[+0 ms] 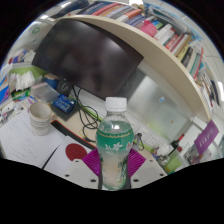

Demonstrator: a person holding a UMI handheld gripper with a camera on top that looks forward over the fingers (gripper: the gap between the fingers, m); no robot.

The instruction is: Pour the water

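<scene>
A clear plastic water bottle (115,140) with a white cap and a green label stands upright between my fingers. The magenta pads (92,161) press against its sides low on the body, so my gripper (114,166) is shut on it. A white cup (39,119) stands on the desk to the left, beyond the fingers. The bottle's base is hidden below the fingers.
A large dark monitor (85,55) stands behind the bottle. A shelf of books (150,25) runs above it. A blue box (64,103) and cables lie near the cup. A red and white thing (74,152) lies left of the fingers. Clutter lies at the right.
</scene>
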